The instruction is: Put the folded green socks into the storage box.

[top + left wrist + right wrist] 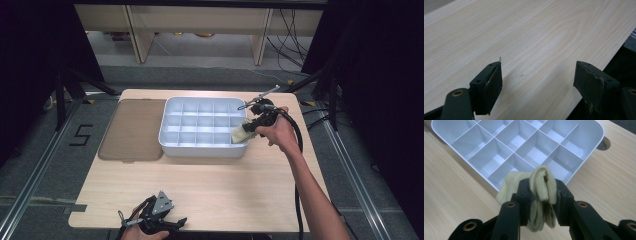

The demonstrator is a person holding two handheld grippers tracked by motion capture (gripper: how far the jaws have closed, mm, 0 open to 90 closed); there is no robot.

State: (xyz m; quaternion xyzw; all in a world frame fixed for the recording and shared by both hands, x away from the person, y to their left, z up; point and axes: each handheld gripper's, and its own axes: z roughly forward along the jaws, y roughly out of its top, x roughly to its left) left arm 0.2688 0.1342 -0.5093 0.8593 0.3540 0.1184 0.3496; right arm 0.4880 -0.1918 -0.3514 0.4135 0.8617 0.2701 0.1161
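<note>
One white tray (172, 140) on the wooden surface (210, 190), divided into a grid: four rows of five, twenty compartments counted in the high view, all bare. One brown lid (132, 129) flat just left of the tray, touching or nearly touching its side.

Two tools. Right tool (245, 131) at the tray's right near corner, held by a hand (277, 132), jaws pressed onto one folded pale-yellow sock (541, 190). In the right gripper view, sock bunched between the jaws, ribbed cuff folded over on top, one loose flap hanging out to the left, over the tray's near rim and the corner compartment. Cannot tell whether the sock touches the tray.

Left tool (537, 80) low at the surface's near edge, well apart from the tray, jaws spread wide, nothing between them but bare wood grain. One grey three-cornered plate (161, 202) on top of it.
</note>
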